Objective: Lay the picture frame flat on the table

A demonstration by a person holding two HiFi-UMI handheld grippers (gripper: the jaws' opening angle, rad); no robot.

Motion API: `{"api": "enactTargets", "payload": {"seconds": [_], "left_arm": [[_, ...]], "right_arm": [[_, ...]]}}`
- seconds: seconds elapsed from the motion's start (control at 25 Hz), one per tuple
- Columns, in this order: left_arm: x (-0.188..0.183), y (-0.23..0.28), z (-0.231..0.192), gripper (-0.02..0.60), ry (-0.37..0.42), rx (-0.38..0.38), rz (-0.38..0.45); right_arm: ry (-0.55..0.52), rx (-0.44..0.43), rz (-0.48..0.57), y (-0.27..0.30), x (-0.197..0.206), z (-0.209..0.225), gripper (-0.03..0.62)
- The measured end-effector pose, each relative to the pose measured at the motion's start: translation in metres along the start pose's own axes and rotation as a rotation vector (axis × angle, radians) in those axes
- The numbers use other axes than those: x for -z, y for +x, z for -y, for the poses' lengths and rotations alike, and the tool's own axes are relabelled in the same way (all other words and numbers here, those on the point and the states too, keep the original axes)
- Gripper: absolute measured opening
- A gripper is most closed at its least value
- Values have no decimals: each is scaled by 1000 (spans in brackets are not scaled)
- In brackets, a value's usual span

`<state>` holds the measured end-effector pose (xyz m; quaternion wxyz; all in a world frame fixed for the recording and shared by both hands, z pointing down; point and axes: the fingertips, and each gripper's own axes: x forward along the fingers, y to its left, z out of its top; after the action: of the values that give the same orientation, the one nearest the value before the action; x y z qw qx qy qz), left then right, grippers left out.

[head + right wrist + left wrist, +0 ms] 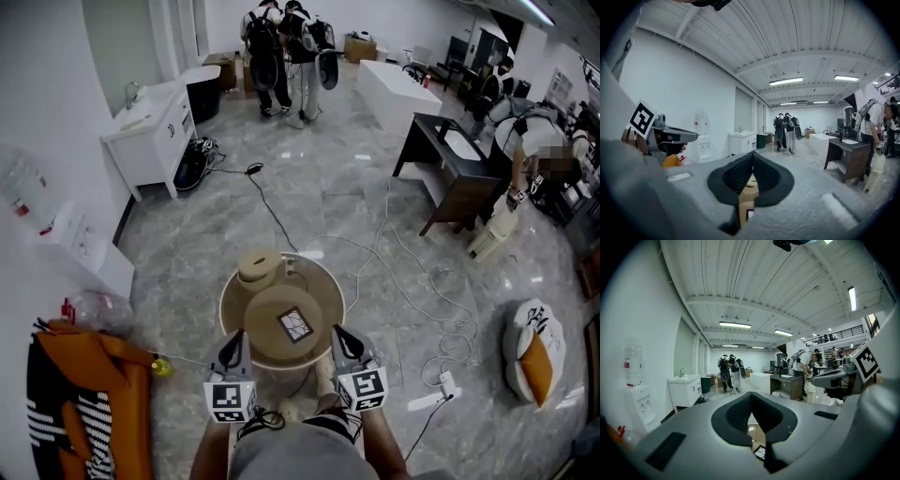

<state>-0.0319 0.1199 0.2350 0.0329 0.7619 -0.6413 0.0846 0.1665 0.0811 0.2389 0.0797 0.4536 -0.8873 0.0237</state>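
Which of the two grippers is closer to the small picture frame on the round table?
Right. The right gripper sits just off the right edge of the picture frame; the left gripper is farther away, out past the frame's left side.

round table (228, 298) bears a tan disc (272, 342), perhaps a pot (259, 268)

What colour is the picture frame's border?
Black; the picture frame shows best in the head view.

No words or numbers can be read. Only black-and-white square code patterns show, on the left cube (231, 401) and right cube (364, 388) just below the round table (232, 302). The water bottle (633, 364) far left of it has a red label, too small to read.
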Motion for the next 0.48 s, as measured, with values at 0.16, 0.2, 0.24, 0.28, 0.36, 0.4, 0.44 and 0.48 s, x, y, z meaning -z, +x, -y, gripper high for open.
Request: {"api": "enactTargets", "payload": {"seconds": [0.16,0.2,0.24,0.28,0.36,0.4,0.44,0.48], "left_arm": [[0,-1,-3,17,-2,2,4],[0,-1,-3,17,-2,1,2],[1,-1,-3,17,-2,-1,-2],[3,-1,-3,17,-1,-5,-9],[6,-1,-4,17,-2,-8,-17],[4,-1,-5,17,-2,-7,-13],[4,-1,-7,17,-2,-5,-8],[4,-2,-9,17,-2,-5,-6]], "right_arm": [[-7,2,-3,2,-1,-3,0],[-6,2,-5,2,-1,-3,0],[-6,1,-7,2,-1,-3,0],[-5,0,-8,2,-1,-3,0],[-7,-3,-8,2,-2,-4,0],[-8,-5,-8,3,-2,-6,0],[-9,-6,-8,4,-2,-8,0],[-10,-7,-8,6,-2,-10,0]]}}
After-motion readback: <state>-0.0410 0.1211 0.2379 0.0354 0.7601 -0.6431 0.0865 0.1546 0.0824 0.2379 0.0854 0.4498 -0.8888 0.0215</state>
